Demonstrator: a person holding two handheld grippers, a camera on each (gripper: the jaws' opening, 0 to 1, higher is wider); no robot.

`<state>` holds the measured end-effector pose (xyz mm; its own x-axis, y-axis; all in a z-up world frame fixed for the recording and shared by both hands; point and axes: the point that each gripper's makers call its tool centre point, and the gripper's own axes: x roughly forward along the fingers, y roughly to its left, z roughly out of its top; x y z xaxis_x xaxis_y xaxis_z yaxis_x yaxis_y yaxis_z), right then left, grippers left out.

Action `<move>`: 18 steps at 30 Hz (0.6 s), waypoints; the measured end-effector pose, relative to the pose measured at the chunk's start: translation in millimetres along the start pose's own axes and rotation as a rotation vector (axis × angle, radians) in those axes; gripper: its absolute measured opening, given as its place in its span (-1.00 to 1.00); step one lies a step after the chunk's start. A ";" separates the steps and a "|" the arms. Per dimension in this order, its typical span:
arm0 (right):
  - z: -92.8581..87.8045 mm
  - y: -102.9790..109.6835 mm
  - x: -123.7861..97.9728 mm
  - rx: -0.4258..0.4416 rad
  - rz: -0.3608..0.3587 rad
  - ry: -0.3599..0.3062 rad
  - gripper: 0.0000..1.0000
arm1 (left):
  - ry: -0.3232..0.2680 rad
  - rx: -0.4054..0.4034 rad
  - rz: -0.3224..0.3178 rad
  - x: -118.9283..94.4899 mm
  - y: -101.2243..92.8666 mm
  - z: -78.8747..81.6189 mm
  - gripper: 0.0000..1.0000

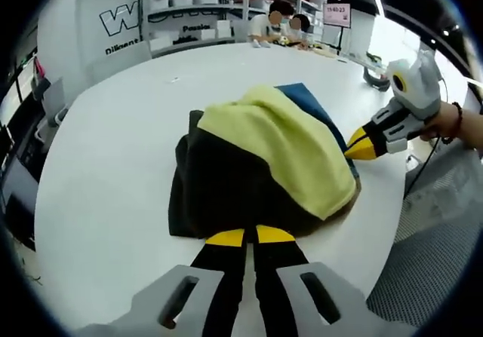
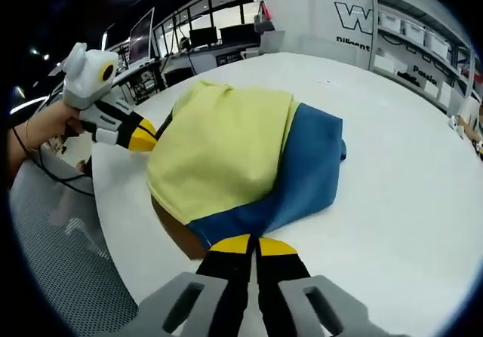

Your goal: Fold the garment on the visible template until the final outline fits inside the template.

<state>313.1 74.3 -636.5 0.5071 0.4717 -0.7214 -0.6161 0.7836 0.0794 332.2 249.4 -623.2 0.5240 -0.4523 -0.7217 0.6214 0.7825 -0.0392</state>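
- The garment (image 1: 264, 163) lies bunched in a heap on the round white worktop (image 1: 113, 163), close to the worktop's near edge — a yellow-green layer on top, a dark layer under it, a blue part at the far side.
- In the left gripper view, the left gripper (image 1: 250, 236) reaches in low and level from the worktop's edge; its yellow-tipped jaws are together, touching the dark hem of the garment. Whether cloth is pinched between them, I cannot tell.
- In the right gripper view, the right gripper (image 2: 249, 244) comes at the garment from the opposite side, jaws together at the blue edge; a grip on the cloth cannot be confirmed.
- A hand (image 1: 441, 130) with a dark wristband holds the right gripper beside the garment, tip angled down toward the cloth.
- Beyond the garment stand shelves (image 1: 189, 13) — two people sit near them.
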 end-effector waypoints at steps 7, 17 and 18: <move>1.9 3.7 -12.9 0.001 0.014 -0.011 -1.00 | -0.009 0.004 0.005 -12.7 -4.5 -0.5 -0.95; 5.5 15.7 -37.8 -0.027 0.038 -0.039 -1.00 | 0.023 0.033 0.036 -41.7 -9.6 -3.3 -0.95; 6.0 17.4 -39.4 -0.033 0.042 -0.040 -1.00 | 0.022 0.039 0.037 -44.8 -10.4 -3.3 -0.95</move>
<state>286.0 71.7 -602.6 0.5037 0.5197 -0.6900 -0.6561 0.7498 0.0858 300.3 262.9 -592.8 0.5343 -0.4133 -0.7373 0.6243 0.7810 0.0146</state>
